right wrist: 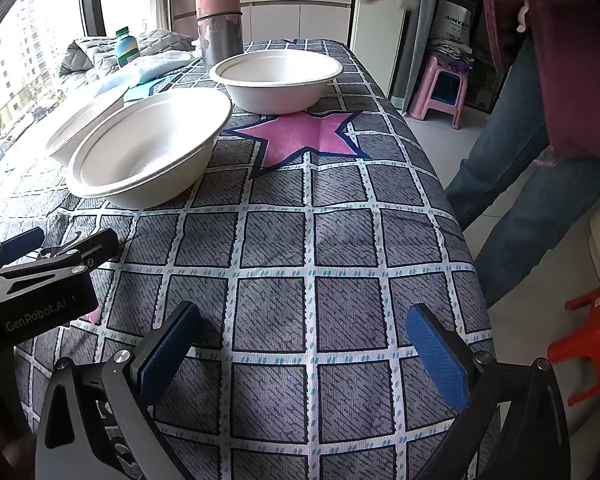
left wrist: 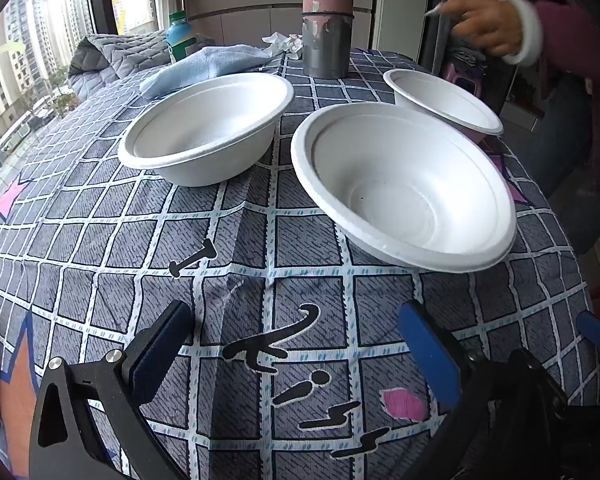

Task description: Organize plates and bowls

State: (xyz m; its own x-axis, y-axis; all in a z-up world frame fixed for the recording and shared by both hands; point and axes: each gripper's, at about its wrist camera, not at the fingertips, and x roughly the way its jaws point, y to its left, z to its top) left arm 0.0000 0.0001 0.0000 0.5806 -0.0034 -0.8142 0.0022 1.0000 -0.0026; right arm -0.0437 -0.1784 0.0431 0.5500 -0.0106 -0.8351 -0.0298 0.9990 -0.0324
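Three white foam bowls stand upright and apart on a checked tablecloth [left wrist: 244, 248]. In the left wrist view one bowl [left wrist: 208, 128] is at the left, one [left wrist: 400, 188] is nearest in the middle, and one [left wrist: 444, 100] is at the far right. My left gripper [left wrist: 296, 340] is open and empty, low over the cloth in front of them. In the right wrist view the same bowls show: the far one [right wrist: 278, 80], the near one [right wrist: 148, 148], and one behind it [right wrist: 84, 124]. My right gripper [right wrist: 304, 344] is open and empty, over bare cloth [right wrist: 340, 240].
A tall pink and grey cylinder [left wrist: 327, 20] stands at the table's far end. A blue towel [left wrist: 204, 66], a bottle [left wrist: 180, 38] and crumpled tissue [left wrist: 286, 44] lie behind the bowls. A person [right wrist: 540, 80] stands at the right; a pink stool [right wrist: 444, 88] and a red stool [right wrist: 588, 336] are on the floor.
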